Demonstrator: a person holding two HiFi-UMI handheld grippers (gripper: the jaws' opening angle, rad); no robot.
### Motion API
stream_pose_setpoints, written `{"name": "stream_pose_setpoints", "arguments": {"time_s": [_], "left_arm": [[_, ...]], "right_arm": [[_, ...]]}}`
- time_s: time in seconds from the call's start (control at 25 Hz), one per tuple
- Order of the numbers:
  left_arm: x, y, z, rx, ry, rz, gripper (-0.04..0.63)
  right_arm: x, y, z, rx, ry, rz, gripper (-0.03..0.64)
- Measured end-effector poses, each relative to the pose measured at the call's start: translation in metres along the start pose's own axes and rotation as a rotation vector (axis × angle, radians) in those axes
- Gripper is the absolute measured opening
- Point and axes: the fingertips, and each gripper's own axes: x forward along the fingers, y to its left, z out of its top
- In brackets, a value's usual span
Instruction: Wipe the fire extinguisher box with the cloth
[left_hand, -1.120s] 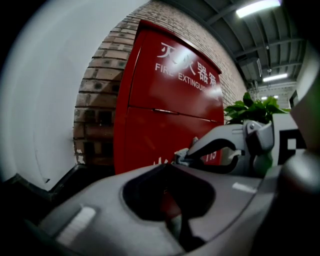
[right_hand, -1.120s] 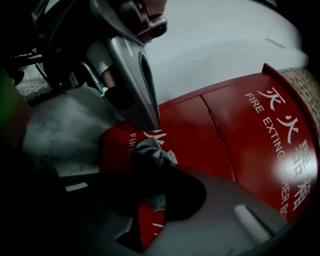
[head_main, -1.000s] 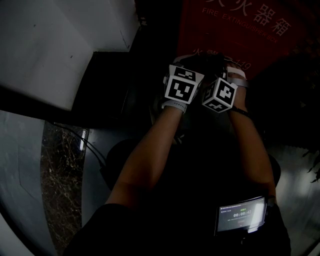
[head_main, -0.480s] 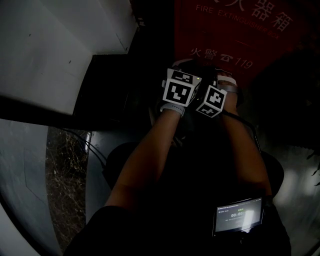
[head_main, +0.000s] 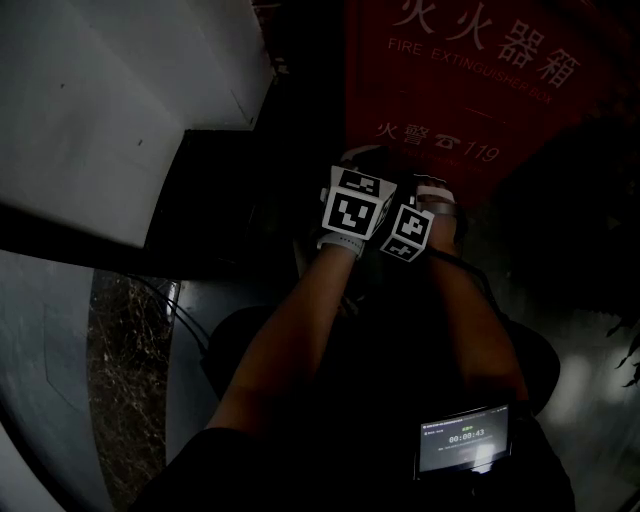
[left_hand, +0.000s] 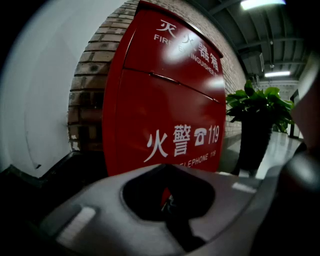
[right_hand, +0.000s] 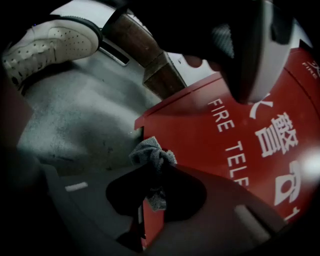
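Clamps the right tongs (right_hand: 150, 197) on a grey cloth (right_hand: 152, 157), leaving a bunched tuft ahead of the tips so that fabric, not tongs, meets the paint. Holds the left tongs (left_hand: 170, 202) together with nothing plainly between them, just beside the right, probably only to steady it. Faces both toward the red fire extinguisher box (left_hand: 165, 100), upright against a brick wall (left_hand: 82, 90). Sets the tuft at the box's lower corner, near the floor (right_hand: 75, 125); cannot tell whether touching yet. Looks like a start low down, with most of the front left to wipe.
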Motion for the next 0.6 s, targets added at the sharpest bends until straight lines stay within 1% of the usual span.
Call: {"name": "stream_pose_setpoints", "arguments": {"time_s": [0.2, 0.4, 0.48, 0.6], "left_arm": [[0.001, 0.002, 0.005, 0.021, -0.021, 0.015, 0.000], [-0.005, -0.010, 0.020, 0.025, -0.042, -0.027, 0.000], [-0.009, -0.010, 0.026, 0.045, -0.051, -0.023, 0.000], [-0.018, -0.018, 0.044, 0.063, -0.080, -0.027, 0.000]], "right_arm": [[0.008, 0.011, -0.002, -0.013, 0.002, 0.024, 0.057], [0.003, 0.016, -0.004, -0.012, 0.000, 0.046, 0.061], [-0.009, 0.007, 0.004, -0.009, -0.020, 0.028, 0.061], [-0.035, -0.014, 0.017, -0.002, -0.057, -0.029, 0.061]]}}
